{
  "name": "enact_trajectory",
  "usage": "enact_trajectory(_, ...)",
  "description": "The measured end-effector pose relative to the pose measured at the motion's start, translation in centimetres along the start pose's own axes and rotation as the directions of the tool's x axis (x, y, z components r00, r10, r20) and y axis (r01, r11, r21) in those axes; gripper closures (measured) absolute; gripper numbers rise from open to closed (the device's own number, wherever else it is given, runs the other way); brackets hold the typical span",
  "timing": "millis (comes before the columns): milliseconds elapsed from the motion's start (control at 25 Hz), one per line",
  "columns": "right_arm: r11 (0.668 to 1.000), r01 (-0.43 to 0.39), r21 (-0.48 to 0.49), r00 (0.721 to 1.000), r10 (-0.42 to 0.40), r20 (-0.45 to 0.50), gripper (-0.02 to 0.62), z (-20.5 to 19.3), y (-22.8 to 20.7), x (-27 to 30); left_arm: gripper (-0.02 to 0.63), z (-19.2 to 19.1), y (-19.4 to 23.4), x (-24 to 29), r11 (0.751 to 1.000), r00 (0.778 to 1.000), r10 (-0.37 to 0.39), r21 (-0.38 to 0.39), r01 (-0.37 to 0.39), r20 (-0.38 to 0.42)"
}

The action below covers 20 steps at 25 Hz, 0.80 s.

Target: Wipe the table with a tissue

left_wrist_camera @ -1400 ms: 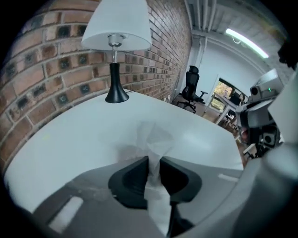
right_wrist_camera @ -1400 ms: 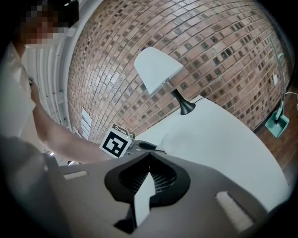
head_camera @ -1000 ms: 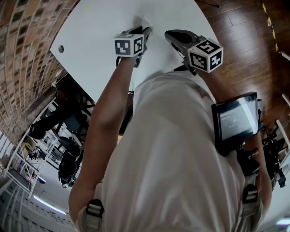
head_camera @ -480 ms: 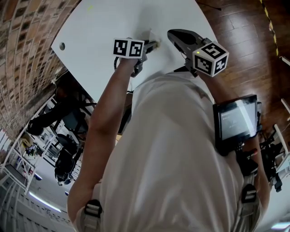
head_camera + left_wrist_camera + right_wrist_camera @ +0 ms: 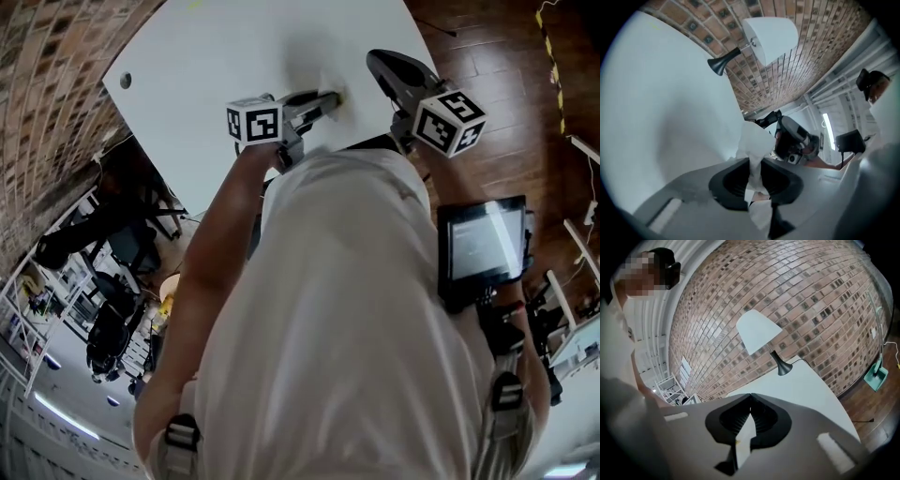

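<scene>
Head view: left gripper (image 5: pixel 334 97) outstretched over table (image 5: pixel 216 56), pinching tissue (image 5: pixel 753 145).

The place looks like a lab or workroom set up for recording, not a home. A bare white desk (image 5: pixel 234 56) with a rounded edge stands on a dark wooden plank floor (image 5: pixel 506 56) beside a red brick wall (image 5: pixel 801 310). A white-shaded lamp (image 5: pixel 761 333) sits at the desk's far edge. Yellow-and-black tape (image 5: pixel 555 66) marks the floor. Past the desk's left edge are black office chairs (image 5: pixel 103 333) and white metal racks (image 5: pixel 21 314). The person wears a screen (image 5: pixel 483 244) strapped to the body.
</scene>
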State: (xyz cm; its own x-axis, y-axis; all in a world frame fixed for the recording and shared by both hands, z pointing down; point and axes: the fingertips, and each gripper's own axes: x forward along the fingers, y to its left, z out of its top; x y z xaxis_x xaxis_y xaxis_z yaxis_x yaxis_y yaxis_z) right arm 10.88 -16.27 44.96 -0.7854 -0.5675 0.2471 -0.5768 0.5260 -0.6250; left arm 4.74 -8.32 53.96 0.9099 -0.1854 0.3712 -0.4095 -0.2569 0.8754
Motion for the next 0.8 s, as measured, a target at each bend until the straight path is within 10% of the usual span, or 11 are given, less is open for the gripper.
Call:
enact_trajectory(360,0.985,-0.127,-0.113,0.989,0.117,-0.093,0.588,-1.4,4.4,2.7,0.538,2.1,-2.3,-4.6,0.981,0.957,-0.021,0.189,-0.035,0.289)
enact_trajectory(600,0.958,-0.242,-0.153,0.957,0.21,-0.198,0.588,-5.3,9.7,2.7,0.538,-1.0,-3.3,-10.2,0.965,0.862,0.058,0.193,-0.178,0.504)
enact_trajectory(800,0.89,-0.391,-0.233,0.899,0.315,-0.304,0.588,-10.7,17.1,2.7,0.538,-6.8,-2.7,-17.4,0.956,0.737,0.133,0.11,-0.272,0.662)
